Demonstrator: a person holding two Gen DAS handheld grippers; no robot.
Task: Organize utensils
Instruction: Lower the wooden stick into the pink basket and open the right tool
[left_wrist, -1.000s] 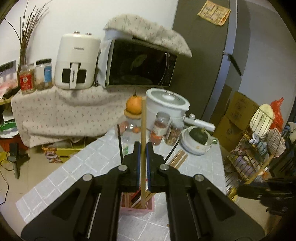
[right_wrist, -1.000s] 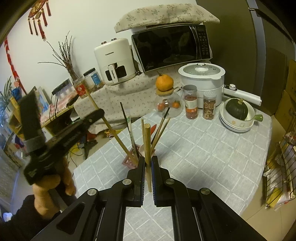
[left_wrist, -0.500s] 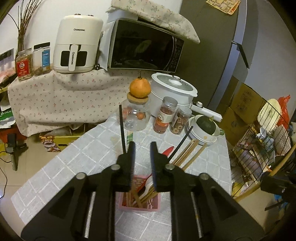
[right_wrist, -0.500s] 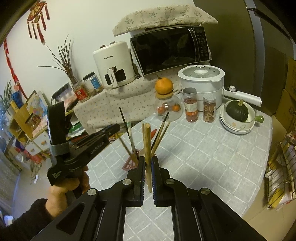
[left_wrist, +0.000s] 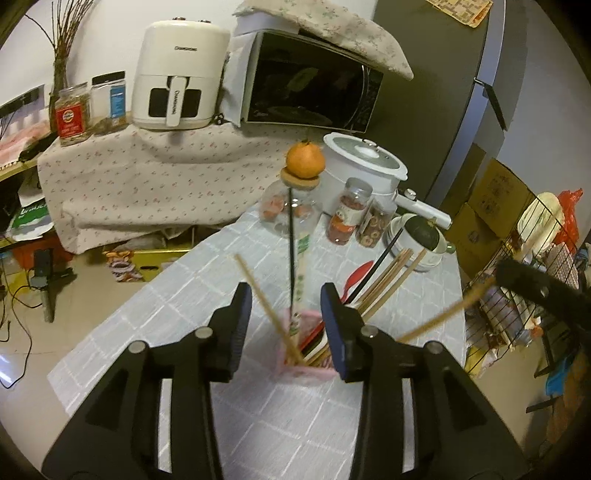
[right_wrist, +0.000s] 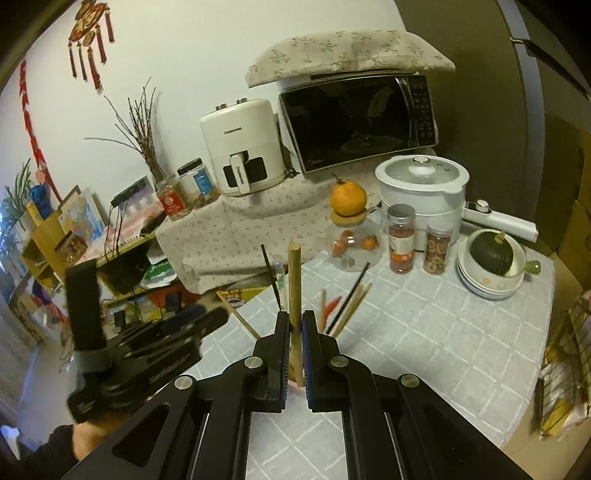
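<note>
A pink utensil holder (left_wrist: 310, 363) stands on the tiled table, filled with several wooden and black chopsticks (left_wrist: 384, 273) and a red spoon (left_wrist: 356, 273). My left gripper (left_wrist: 286, 321) is open just above it, and a wooden chopstick (left_wrist: 266, 302) leans in the holder between its jaws. My right gripper (right_wrist: 293, 326) is shut on a wooden stick (right_wrist: 294, 288) held upright; the holder is mostly hidden behind it. That stick also shows slanting at the right in the left wrist view (left_wrist: 443, 314), and the left gripper shows in the right wrist view (right_wrist: 147, 350).
At the table's far end stand a glass jar with an orange (left_wrist: 304, 162) on top, two spice jars (left_wrist: 349, 210), a white pot (left_wrist: 364, 166) and stacked bowls holding a squash (right_wrist: 493, 254). A wire rack (left_wrist: 535, 280) stands off the right edge.
My left gripper opened and let the wooden chopstick drop into the holder, then drew back. My right gripper moved closer to the holder with its stick.
</note>
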